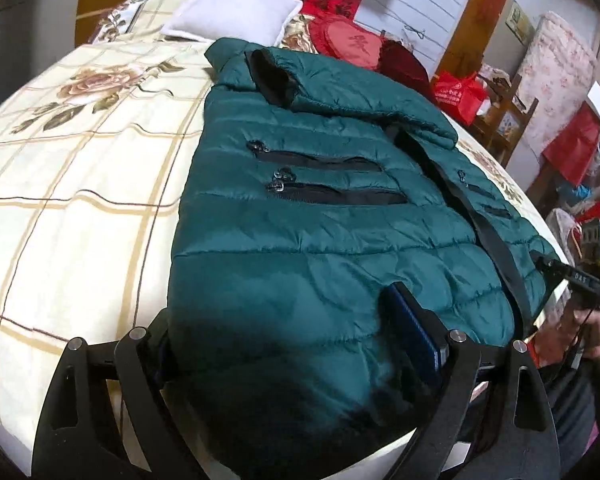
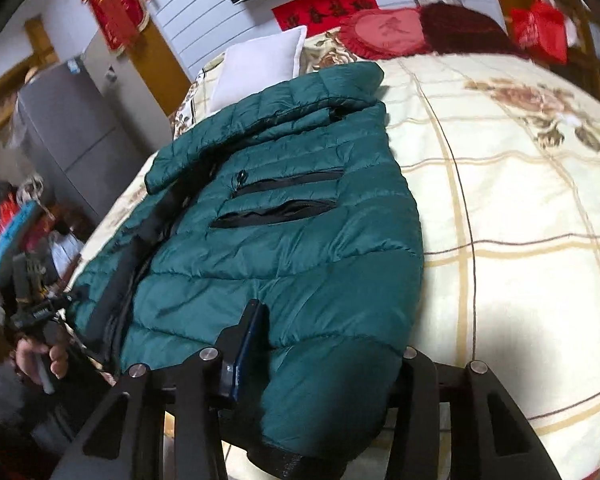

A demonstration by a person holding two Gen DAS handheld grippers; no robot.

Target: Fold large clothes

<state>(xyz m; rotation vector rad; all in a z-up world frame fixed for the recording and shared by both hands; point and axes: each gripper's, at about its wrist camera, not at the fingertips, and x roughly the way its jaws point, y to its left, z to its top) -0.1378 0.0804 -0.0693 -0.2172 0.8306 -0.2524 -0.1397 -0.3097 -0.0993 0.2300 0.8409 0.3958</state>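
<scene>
A: The left hand-held gripper (image 1: 288, 332) sits at the near hem of the green puffer jacket (image 1: 320, 208). Its jaws stand wide apart with the hem bunched between them; one blue pad (image 1: 414, 328) rests on the fabric, the other is hidden under it.

B: And the right hand-held gripper (image 2: 328, 344)?

A: It is at the near hem too, with a fold of the jacket (image 2: 284, 240) between its jaws. Whether the pads pinch it I cannot tell; one finger is covered.

B: Where does the jacket lie?

A: Flat on the bed (image 1: 80, 200), on a cream checked cover, collar toward the far end. Beyond it lie a white pillow (image 1: 236, 4) and a red heart cushion (image 1: 352, 40).
</scene>
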